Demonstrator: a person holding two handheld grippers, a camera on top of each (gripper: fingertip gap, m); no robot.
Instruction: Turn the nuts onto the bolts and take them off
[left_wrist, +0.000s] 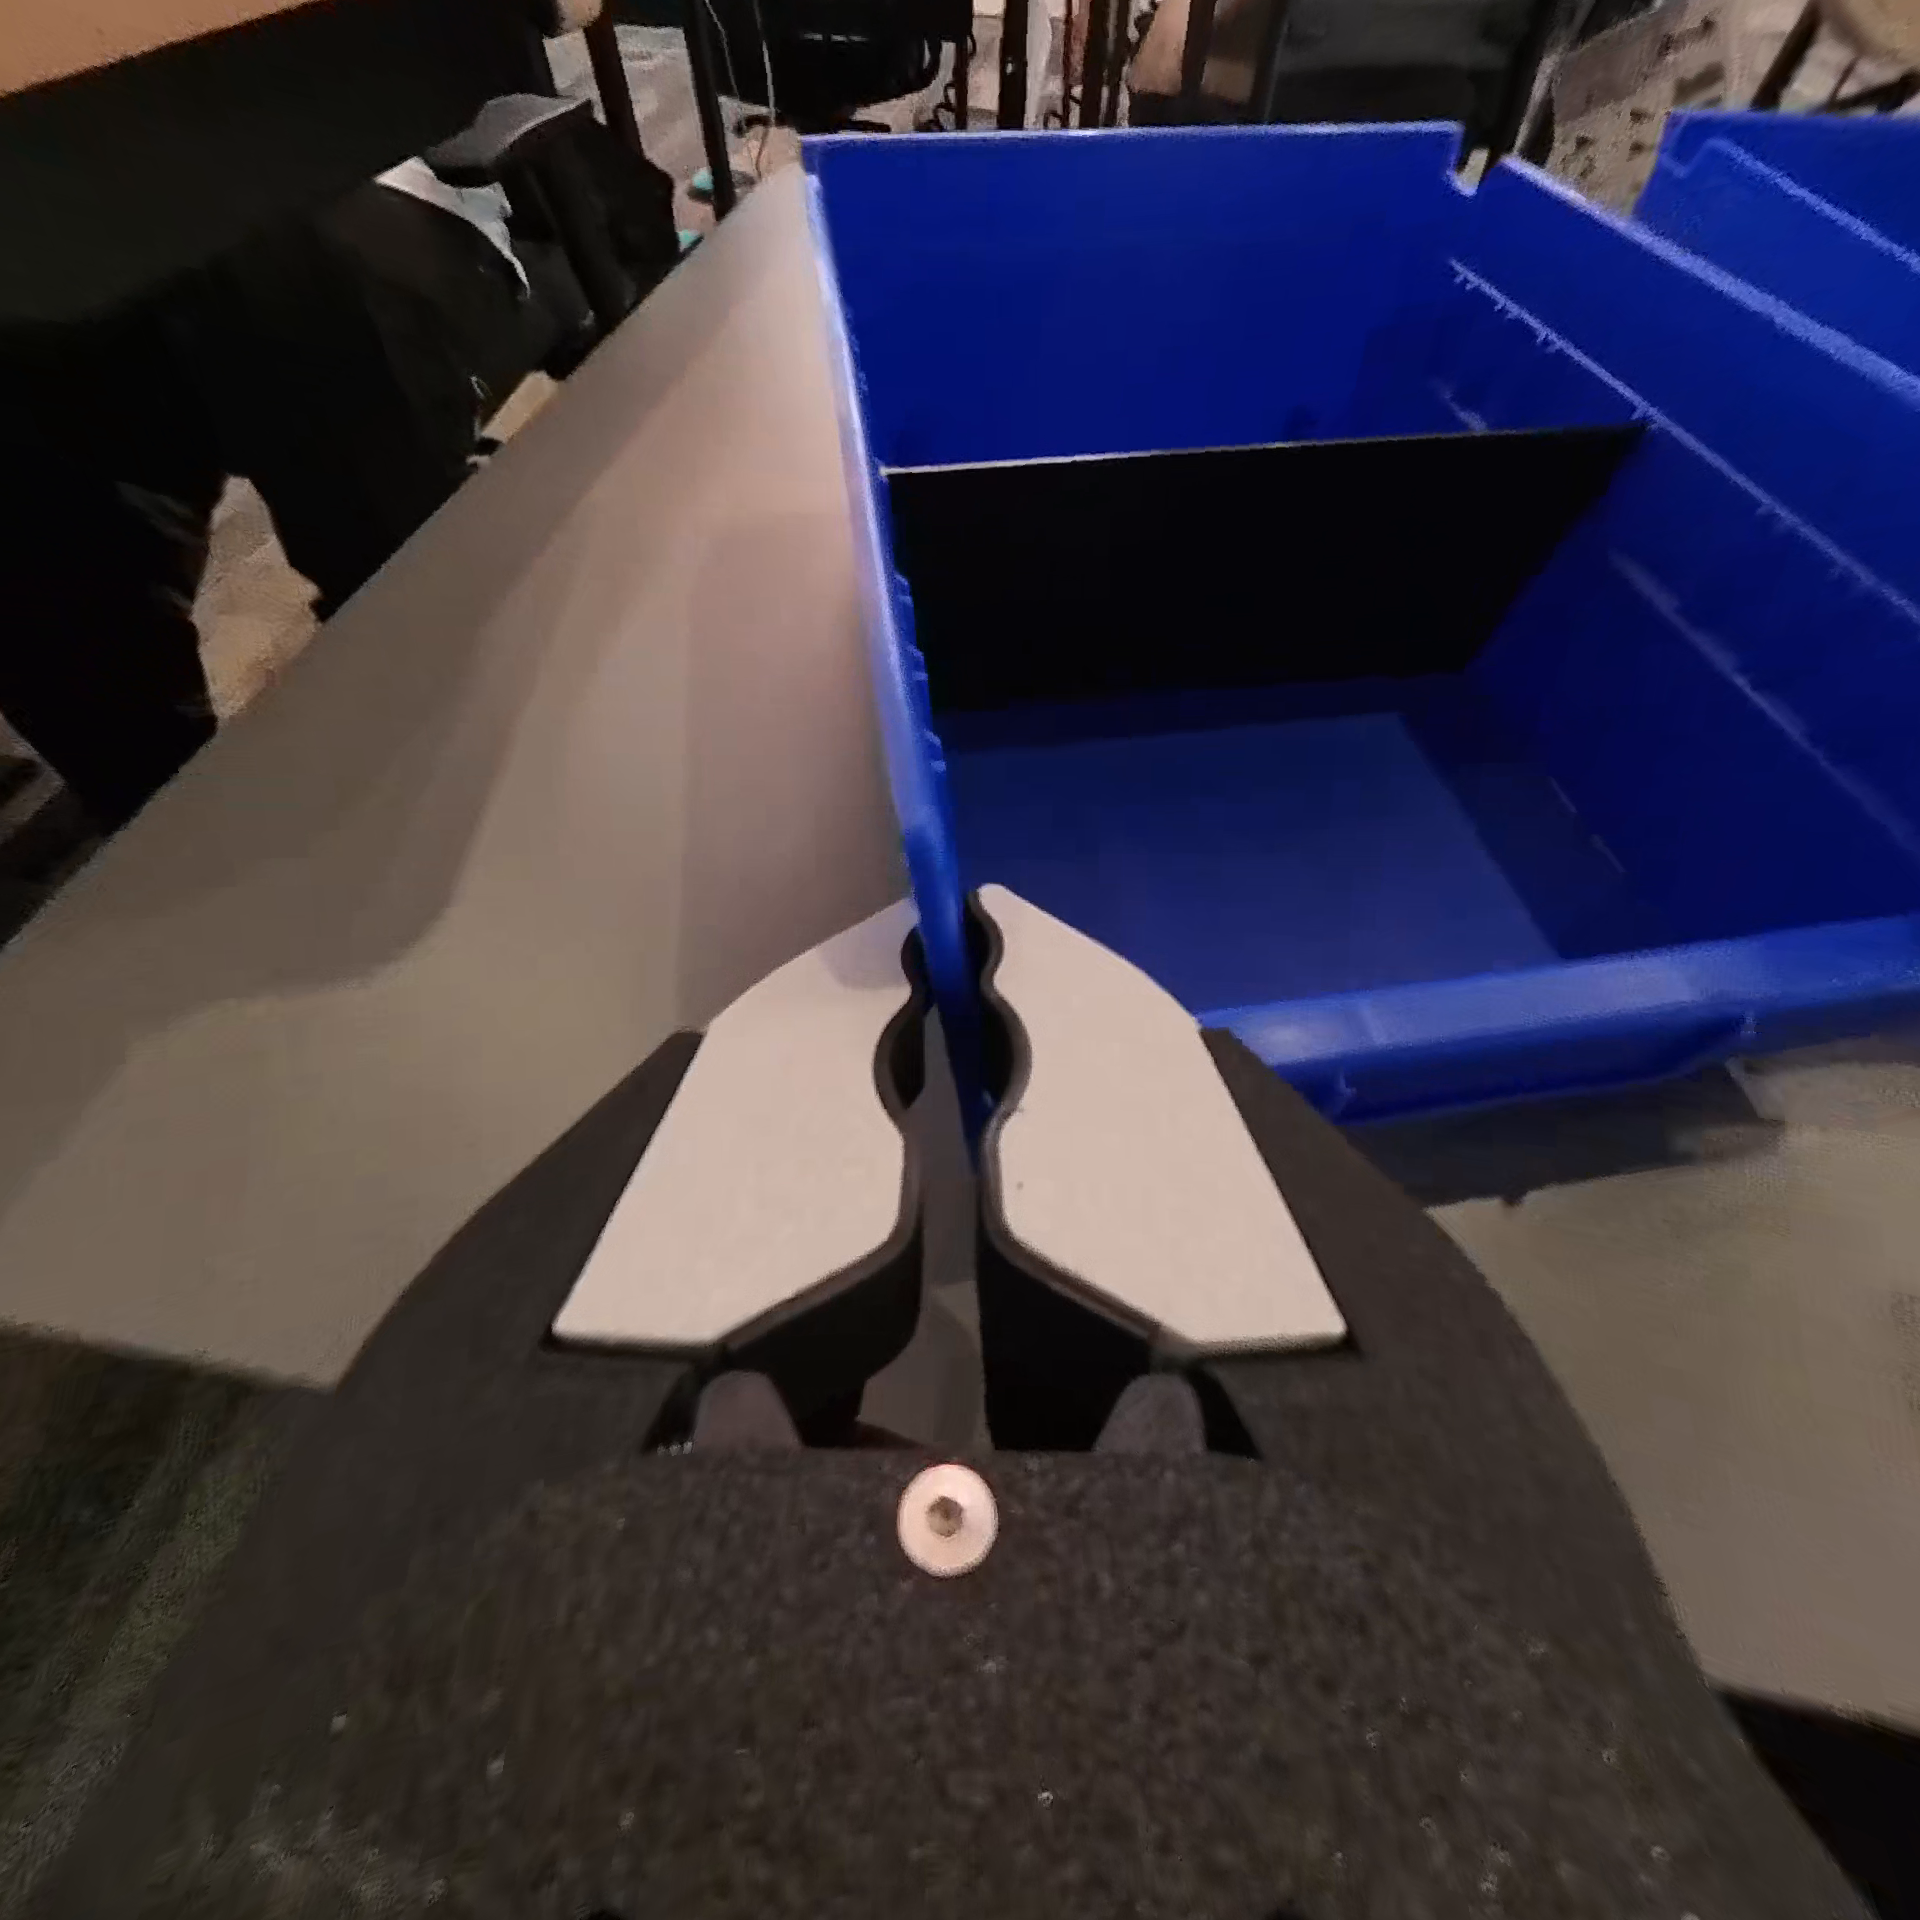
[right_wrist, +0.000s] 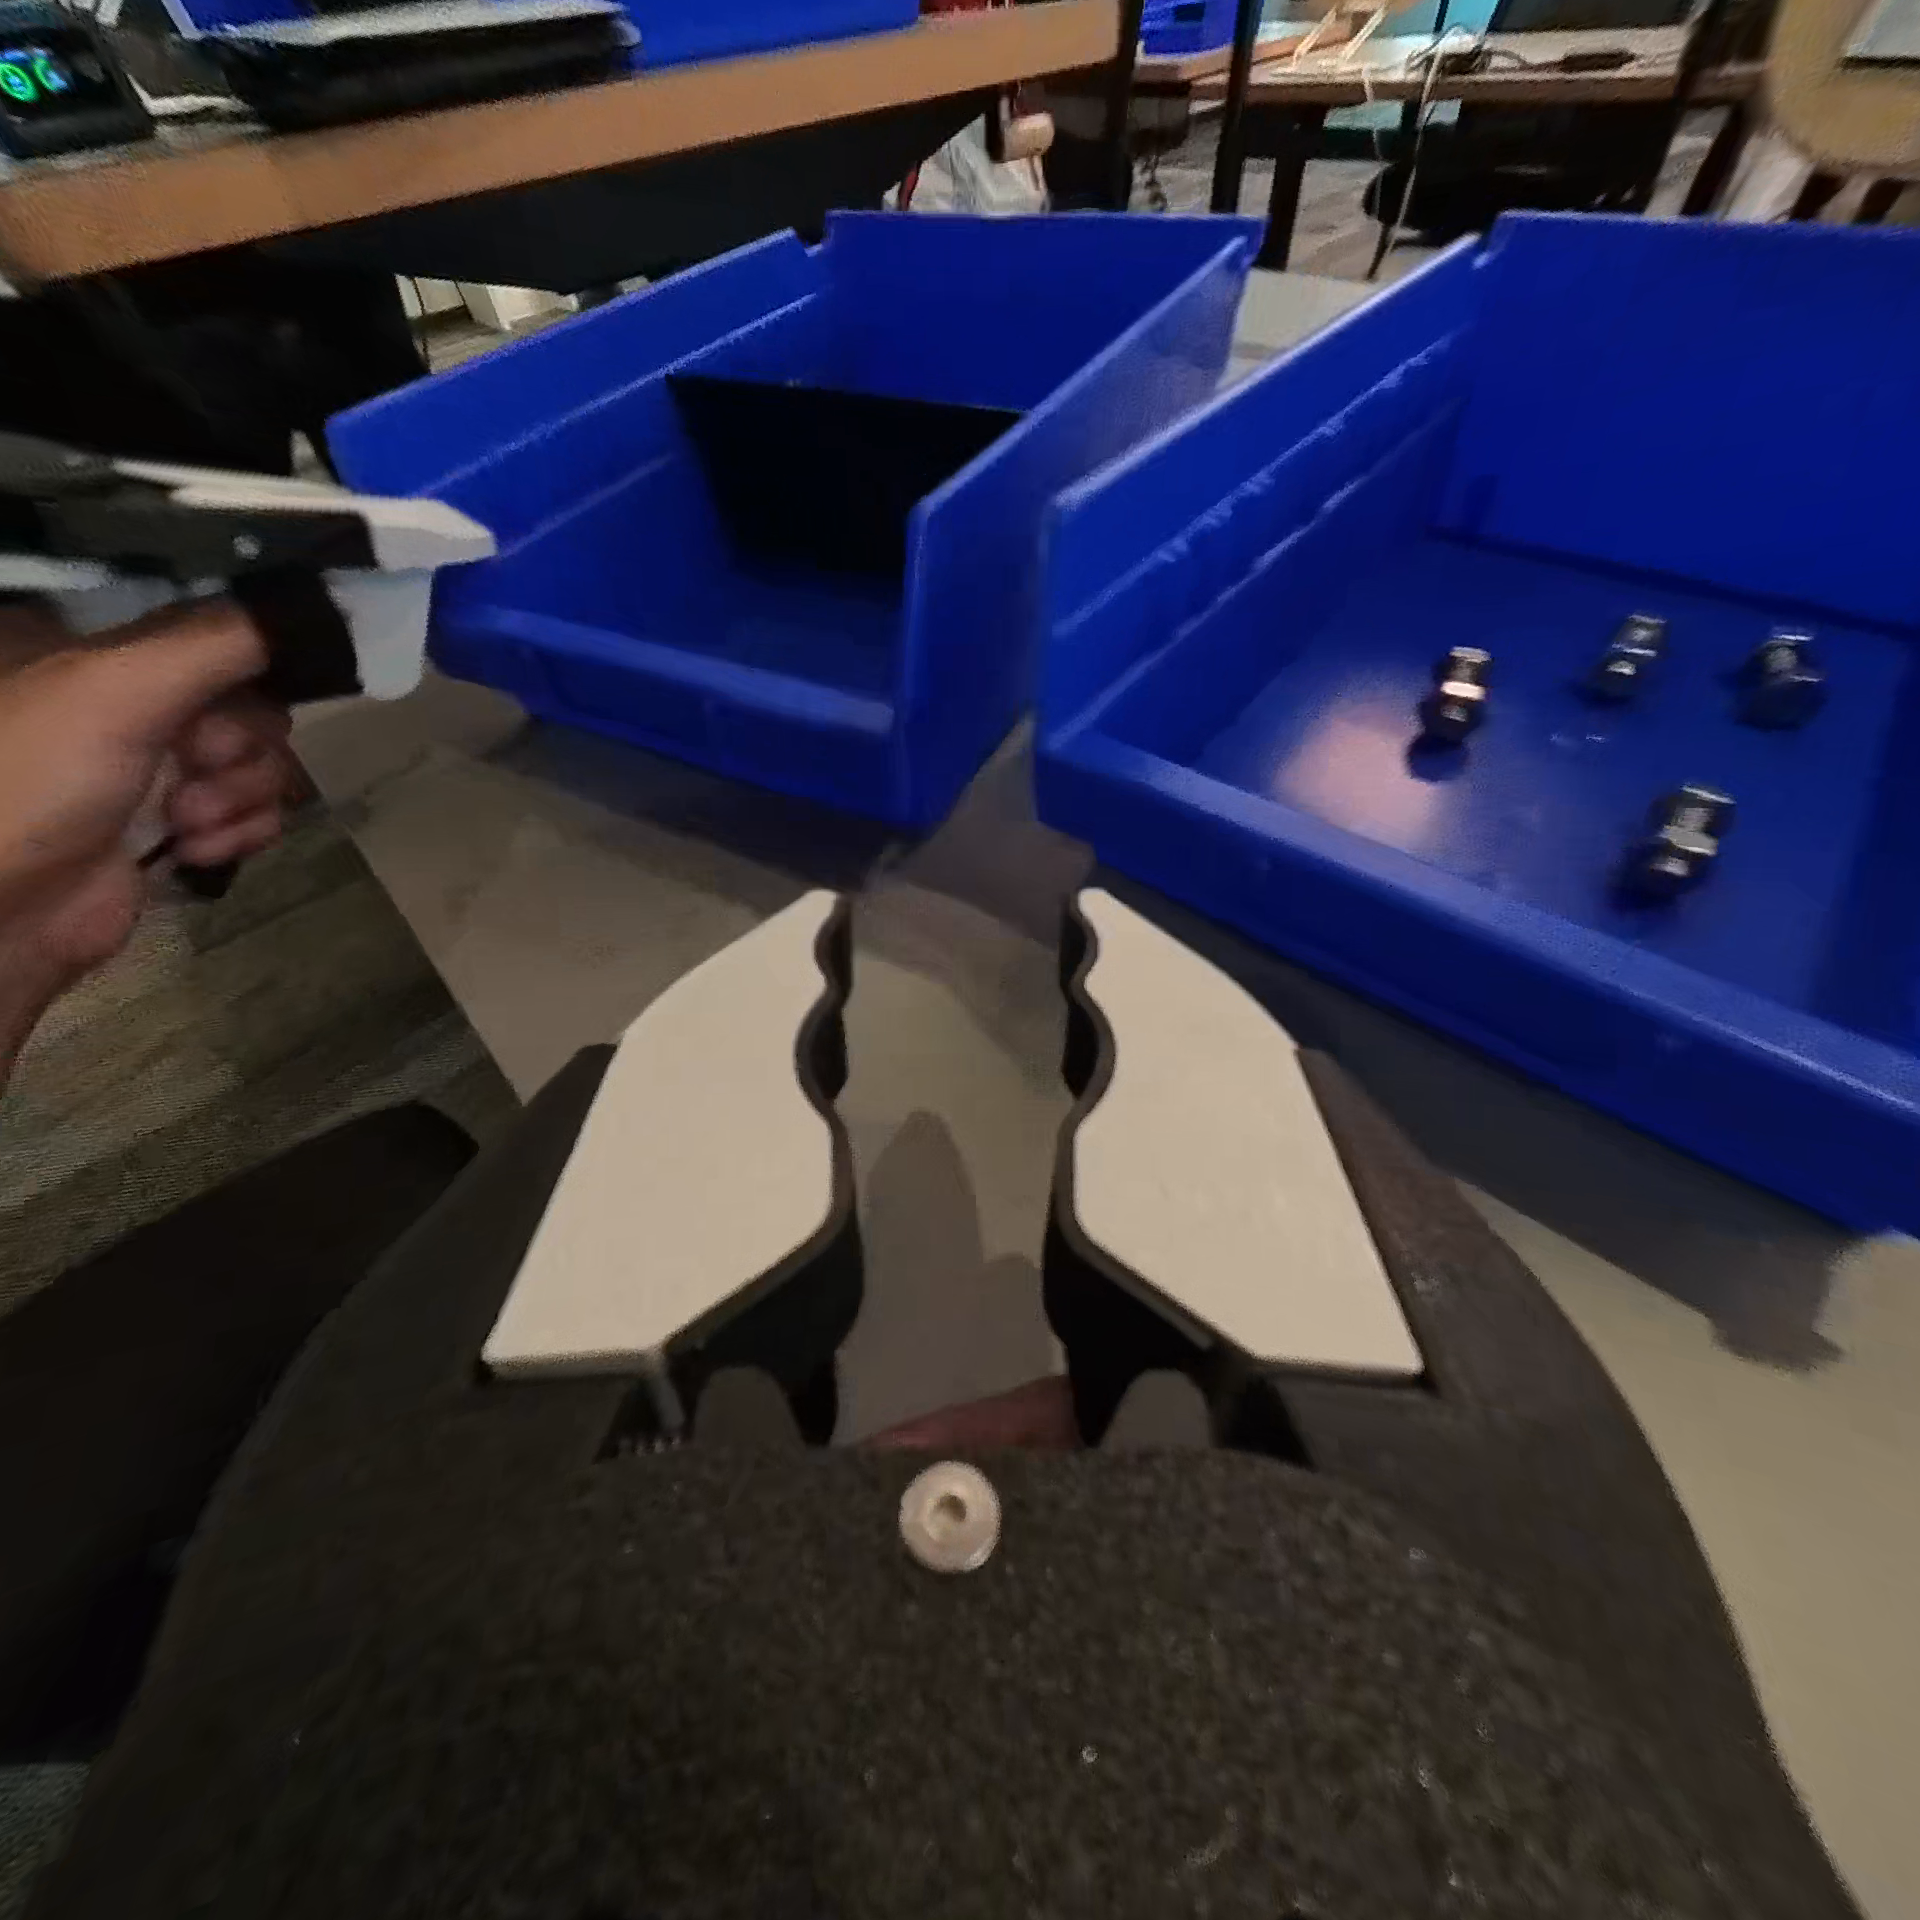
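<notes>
Several metal bolts with nuts on them (right_wrist: 1678, 852) lie in the right blue bin (right_wrist: 1455, 966). The left blue bin (left_wrist: 1455, 997) has a black divider (left_wrist: 1247, 561), and its near compartment is empty. My left gripper (left_wrist: 951, 925) is shut on the left wall of the left blue bin near its front corner. It also shows in the right wrist view (right_wrist: 416, 540), held by a hand at that bin's left side. My right gripper (right_wrist: 961, 914) is open and empty over the grey table, in front of the gap between the two bins.
The grey table (left_wrist: 520, 727) extends to the left of the left bin, with its edge and dark floor beyond. A wooden shelf (right_wrist: 520, 156) with dark items runs behind the bins. The right bin shows at the far right in the left wrist view (left_wrist: 1787, 229). Tip to tip, the grippers are about 25 cm apart.
</notes>
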